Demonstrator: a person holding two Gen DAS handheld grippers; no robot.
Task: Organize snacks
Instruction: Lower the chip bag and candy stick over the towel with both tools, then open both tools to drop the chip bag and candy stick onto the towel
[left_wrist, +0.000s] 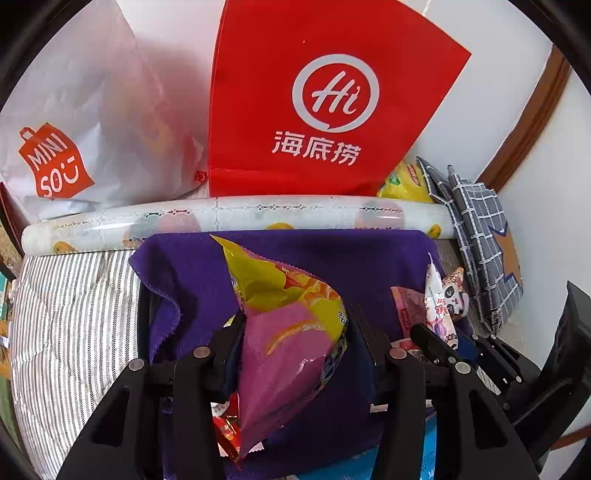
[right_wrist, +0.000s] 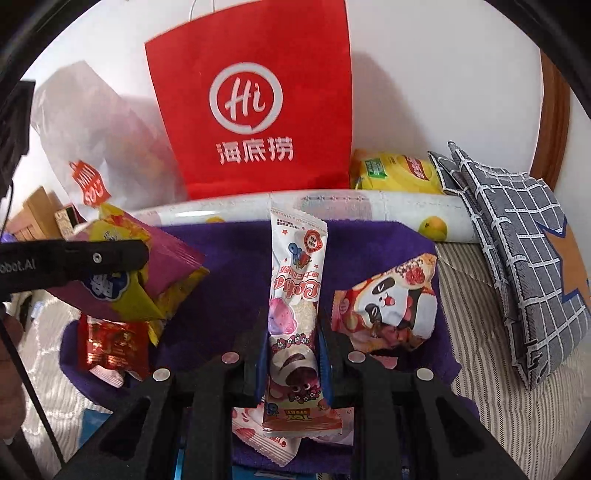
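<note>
My left gripper is shut on a purple and yellow snack bag and holds it above the purple towel. The same bag and left gripper show at the left of the right wrist view. My right gripper is shut on a long white and pink snack bar, held upright over the towel. A panda snack pack lies on the towel to the right. A red foil pack lies to the left. More pink packs lie under the bar.
A red paper bag stands against the wall behind a roll of patterned film. A white Miniso bag stands to its left. A yellow snack bag and a grey checked cloth bag are at the right. The striped bedding surrounds the towel.
</note>
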